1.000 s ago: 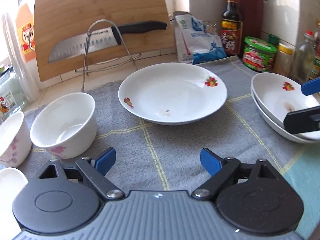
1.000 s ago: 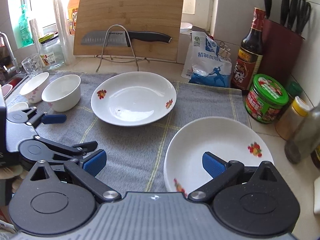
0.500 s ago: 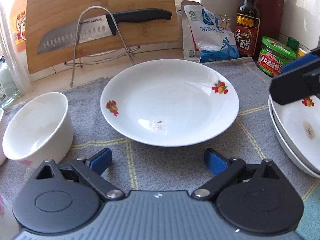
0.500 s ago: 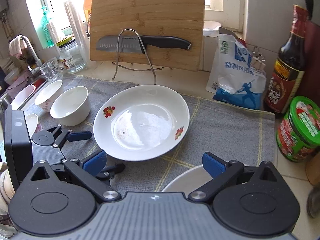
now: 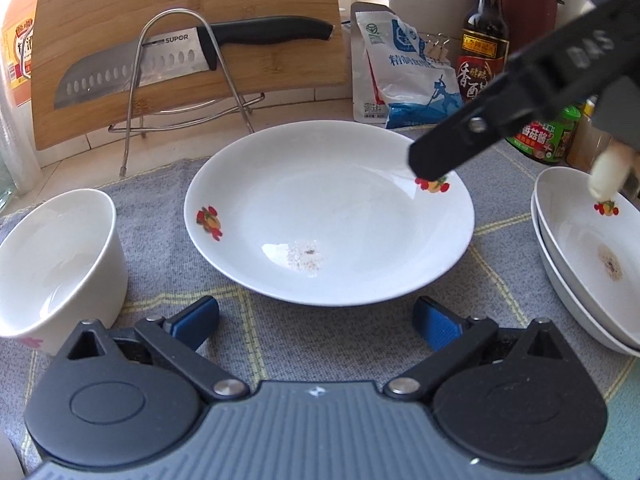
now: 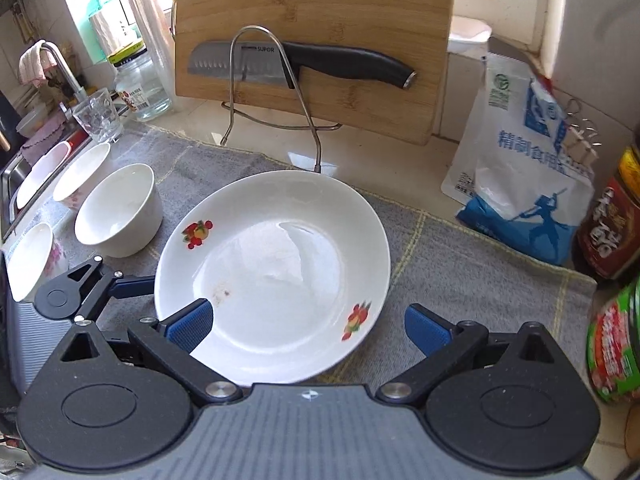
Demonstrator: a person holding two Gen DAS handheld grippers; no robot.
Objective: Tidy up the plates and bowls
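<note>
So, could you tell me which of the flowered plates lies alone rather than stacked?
The middle plate on the grey cloth; the others form a stack at the right edge.

bowl (image 5: 56,264) left, plate stack (image 5: 588,264) right

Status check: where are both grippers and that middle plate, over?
Left gripper open, empty, short of the single plate. Right gripper open above its near rim. Stacked plates waiting at right. Nothing blocking.
</note>
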